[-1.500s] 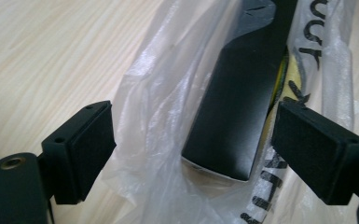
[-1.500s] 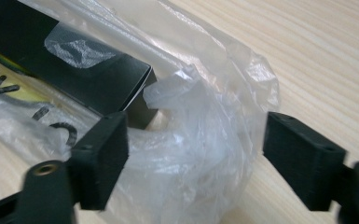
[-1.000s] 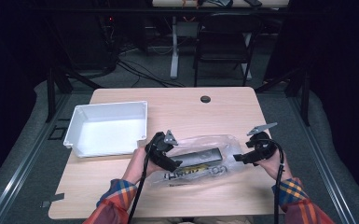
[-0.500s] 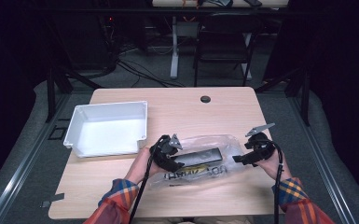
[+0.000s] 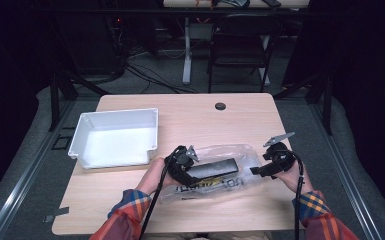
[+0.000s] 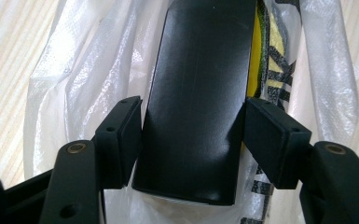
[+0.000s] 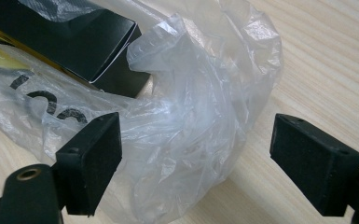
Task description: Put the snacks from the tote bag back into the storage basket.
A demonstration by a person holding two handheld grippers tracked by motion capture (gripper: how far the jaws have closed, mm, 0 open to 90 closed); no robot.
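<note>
The wooden bench [image 5: 190, 120] carries a white tray [image 5: 115, 137] on its left half, sitting well apart from the hands. Near the front edge lies a clear plastic bag [image 5: 220, 180] with black lettering and a yellow patch, crumpled and spread flat between the 2 hands.

A long black box [image 5: 212, 168] lies partly inside the bag, its length running left to right across the bench. In the left gripper view the same black box [image 6: 198, 93] extends away from the camera, with bag film [image 6: 88, 70] on both sides of it.

The left hand-held gripper [image 5: 182, 165] sits at the left end of the box. Its 2 pads [image 6: 121, 135] bracket the box end, touching its sides; the jaws have just been opening slightly after a closing move, with the box between them.

The right hand-held gripper [image 5: 260, 170] rests at the right end of the bag. In the right gripper view its jaws stand wide, the bunched bag end [image 7: 200, 121] lying between the pads [image 7: 91, 163] without being pinched. The box corner [image 7: 98, 51] shows just beyond.
</note>
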